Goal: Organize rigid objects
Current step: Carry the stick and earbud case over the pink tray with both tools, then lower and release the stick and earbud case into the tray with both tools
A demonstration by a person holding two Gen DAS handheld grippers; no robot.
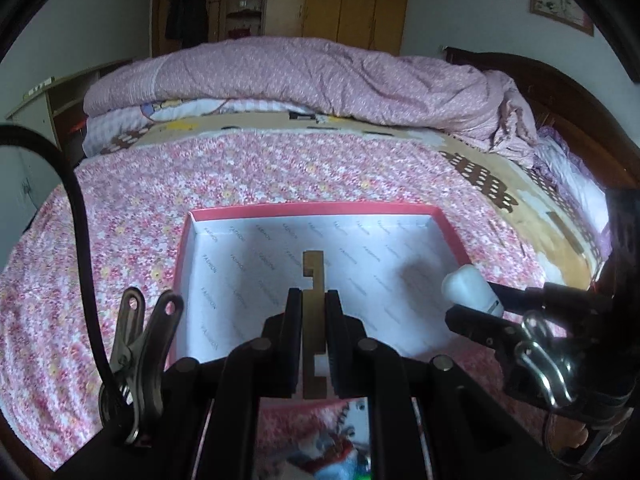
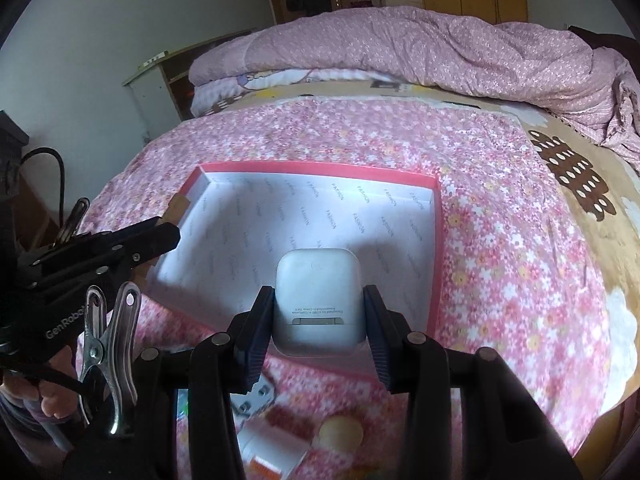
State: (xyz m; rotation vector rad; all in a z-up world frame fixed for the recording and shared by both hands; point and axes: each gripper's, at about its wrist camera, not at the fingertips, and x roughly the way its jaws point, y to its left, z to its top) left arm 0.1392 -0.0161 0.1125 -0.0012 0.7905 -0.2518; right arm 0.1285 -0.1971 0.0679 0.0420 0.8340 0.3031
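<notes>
A shallow red box [image 1: 312, 210] with a white printed lining lies on the floral bedspread; nothing lies inside it. My left gripper [image 1: 314, 300] is shut on a thin notched wooden piece [image 1: 313, 276] and hangs over the box's near half. My right gripper [image 2: 319, 296] is shut on a white earbud case [image 2: 318, 300], held above the near right part of the red box [image 2: 320, 168]. From the left wrist view the earbud case [image 1: 470, 288] and right gripper [image 1: 486, 304] show at the box's right edge. The left gripper [image 2: 168, 232] reaches in over the box's left rim.
A folded pink quilt [image 1: 320, 80] is piled at the far side of the bed. Small items lie blurred under the grippers at the near edge: a white bottle [image 2: 272, 444] and a round pale lid [image 2: 342, 432]. A wooden wardrobe [image 1: 340, 0] stands behind the bed.
</notes>
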